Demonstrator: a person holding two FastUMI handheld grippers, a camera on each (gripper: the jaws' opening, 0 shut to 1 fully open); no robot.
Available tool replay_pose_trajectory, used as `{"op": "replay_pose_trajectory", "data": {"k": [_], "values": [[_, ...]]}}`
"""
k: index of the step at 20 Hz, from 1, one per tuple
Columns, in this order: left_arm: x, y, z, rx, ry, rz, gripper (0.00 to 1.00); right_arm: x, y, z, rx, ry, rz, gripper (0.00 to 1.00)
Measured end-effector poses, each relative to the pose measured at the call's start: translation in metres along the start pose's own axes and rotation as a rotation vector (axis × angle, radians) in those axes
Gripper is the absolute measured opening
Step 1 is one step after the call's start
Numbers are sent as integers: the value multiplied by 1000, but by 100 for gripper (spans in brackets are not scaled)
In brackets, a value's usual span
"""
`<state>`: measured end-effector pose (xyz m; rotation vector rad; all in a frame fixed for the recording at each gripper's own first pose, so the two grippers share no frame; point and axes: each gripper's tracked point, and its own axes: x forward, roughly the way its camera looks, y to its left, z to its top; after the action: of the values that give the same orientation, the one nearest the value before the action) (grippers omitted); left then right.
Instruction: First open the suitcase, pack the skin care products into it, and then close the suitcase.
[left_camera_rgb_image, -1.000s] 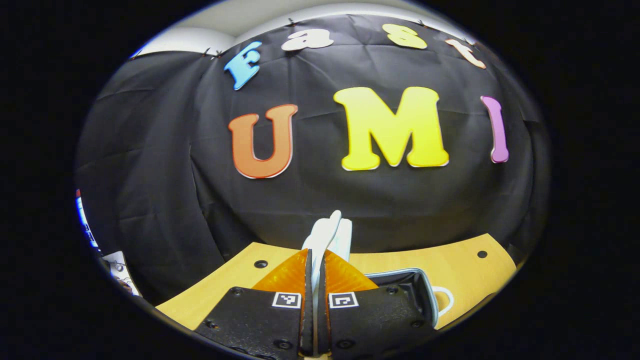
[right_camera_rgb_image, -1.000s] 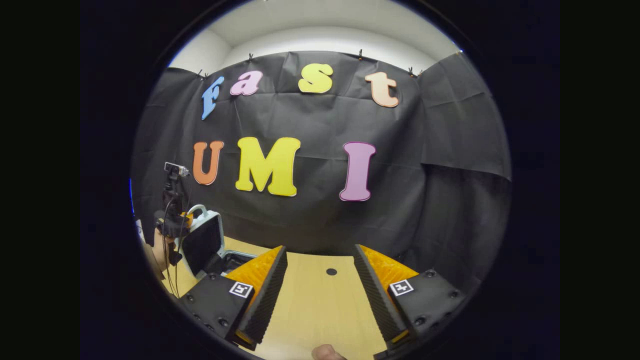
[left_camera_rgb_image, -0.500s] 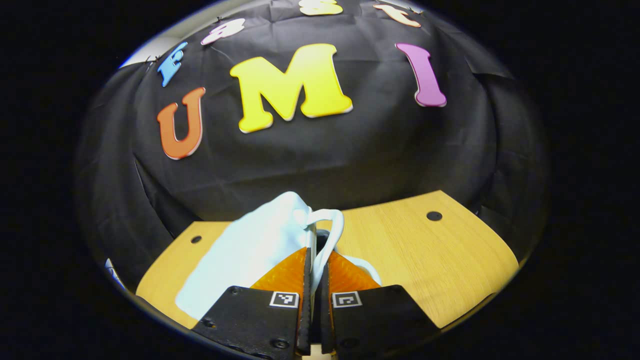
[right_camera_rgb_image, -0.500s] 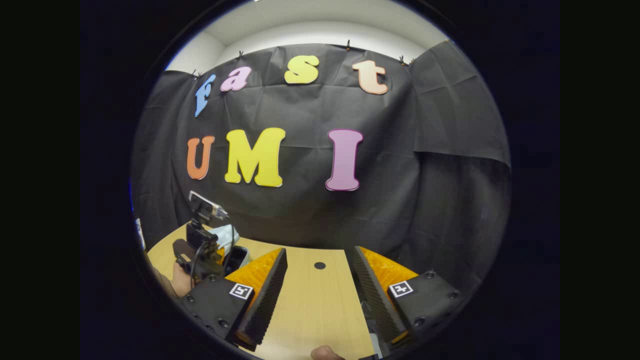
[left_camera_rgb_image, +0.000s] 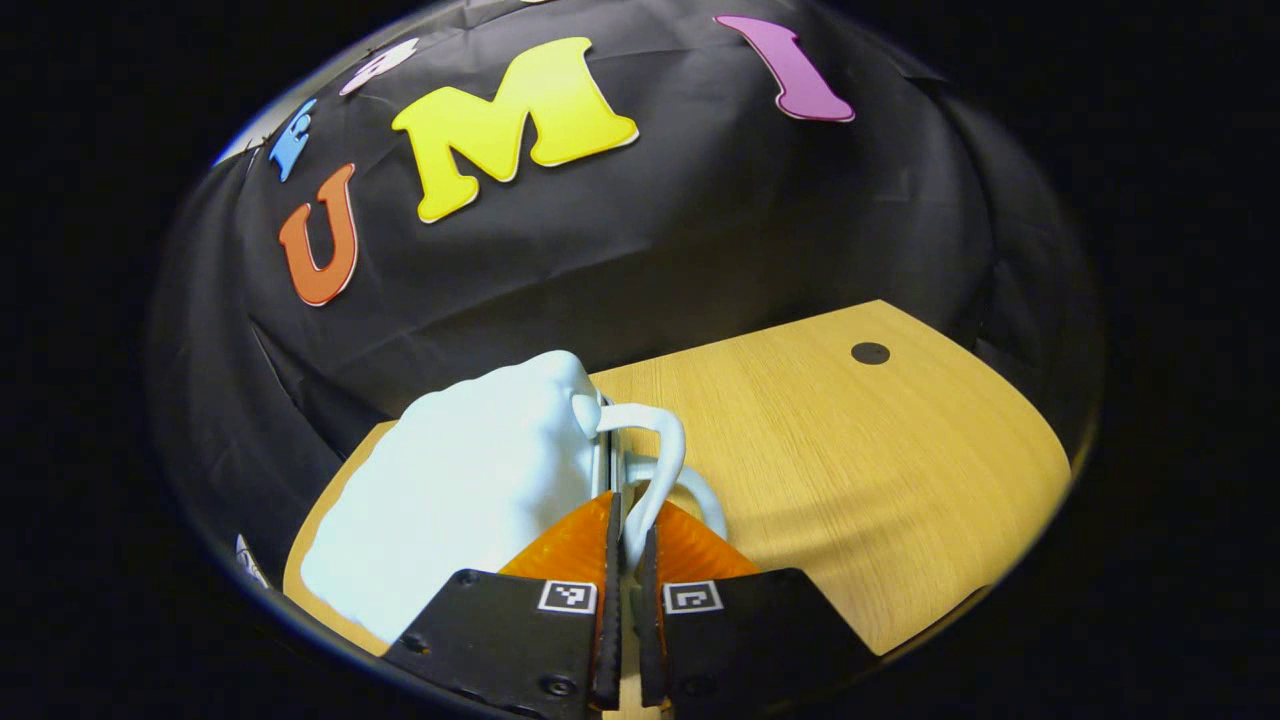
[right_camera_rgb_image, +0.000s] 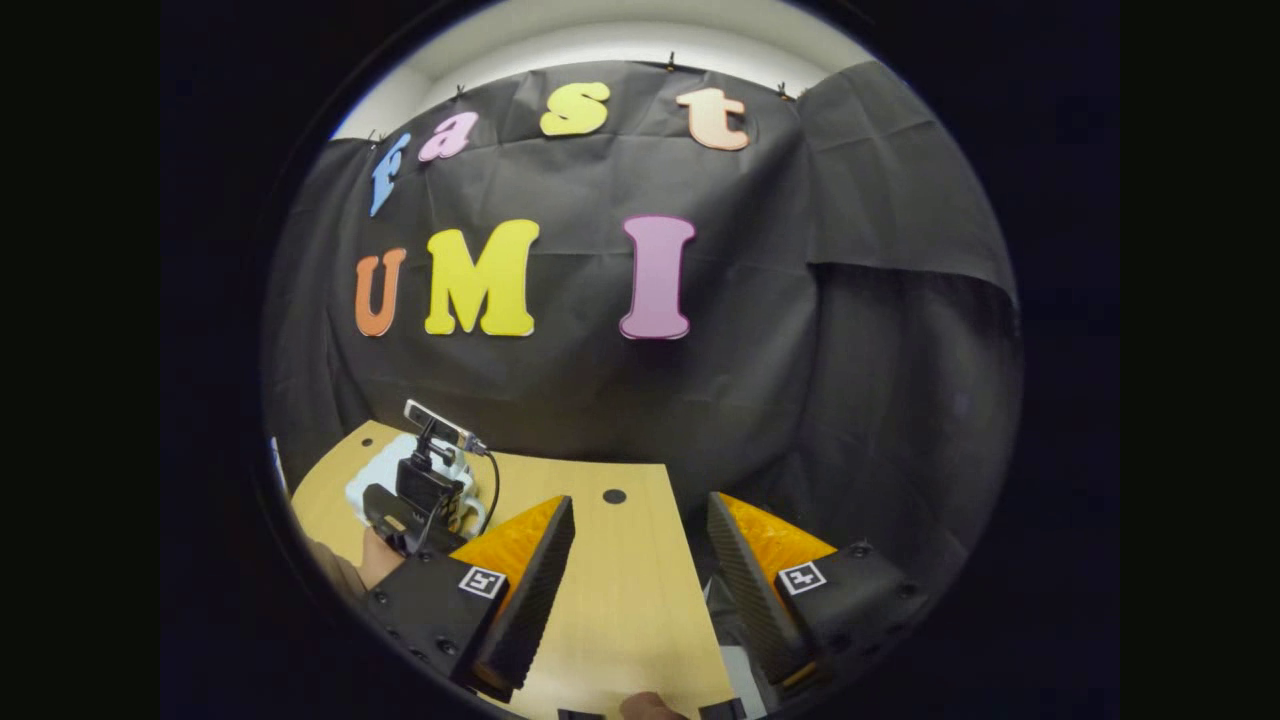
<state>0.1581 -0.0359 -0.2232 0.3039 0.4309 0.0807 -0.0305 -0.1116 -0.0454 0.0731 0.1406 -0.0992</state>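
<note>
Fingers of my left gripper (left_camera_rgb_image: 624, 560) are pinched nearly together on the white loop handle (left_camera_rgb_image: 655, 455) of the suitcase (left_camera_rgb_image: 470, 490), both pressing its sides. In the left gripper view the pale blue-white shell of the case lies low on the wooden table (left_camera_rgb_image: 850, 470), spreading to the left of my fingers, its lid down over the base. A second white loop sits just beneath the handle I grip, touching or almost touching it; I cannot tell which. A dark round hole (left_camera_rgb_image: 870, 352) marks the tabletop well off toward the far right.

My right gripper (right_camera_rgb_image: 640, 560) is spread wide, gripping nothing, bare wood between its fingers. In the right gripper view I see my left gripper (right_camera_rgb_image: 425, 495) farther off at the left, a small camera mounted on top of it, a cable hanging from it, and my hand (right_camera_rgb_image: 375, 560) below it. The suitcase (right_camera_rgb_image: 380, 480) shows as a pale shape under and behind that gripper, near the table's left edge.
</note>
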Motion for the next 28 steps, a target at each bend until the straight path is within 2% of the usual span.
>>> {"op": "replay_pose_trajectory", "data": {"k": [3, 5, 6, 7, 8, 9, 11, 12, 14, 16, 18, 20, 24, 28], "values": [[3, -5, -3, 51, 25, 6, 13, 5, -3, -6, 16, 21, -14, 80], [2, -14, -5, 55, 41, -36, 21, 9, -2, -5, 26, 24, -23, 80], [0, -20, -8, 54, 63, -58, 35, 13, 0, -7, 26, 26, -26, 80], [-4, -22, -5, 36, 59, -65, 42, 14, 3, -6, 21, 28, -26, 80], [-8, -23, 2, 14, 43, -72, 58, 13, 5, -5, 17, 25, -30, 80], [-17, -18, 12, 0, 25, -75, 65, 14, 9, -3, 17, 19, -29, 80], [-33, 2, 40, -13, -40, -75, 92, 15, 21, 2, 16, 7, -34, 80], [-50, 11, 55, -33, -79, -80, 99, 15, 27, 4, 14, 0, -41, 80], [-82, 32, 80, -84, -146, -105, 98, 10, 44, 12, 5, -21, -61, 79], [-118, 71, 96, -127, -203, -88, 99, 2, 64, 22, 4, -39, -81, 80], [-150, 102, 113, -219, -282, -142, 99, -6, 93, 32, 13, -61, -69, 80], [-178, 146, 121, -238, -336, -130, 99, -10, 121, 39, 11, -84, -58, 80], [-216, 222, 105, -203, -386, -32, 99, -11, 190, 40, 4, -83, 7, 80], [-232, 259, 75, -249, -346, -14, 99, -15, 253, 45, -14, -85, 80, 80]]}}
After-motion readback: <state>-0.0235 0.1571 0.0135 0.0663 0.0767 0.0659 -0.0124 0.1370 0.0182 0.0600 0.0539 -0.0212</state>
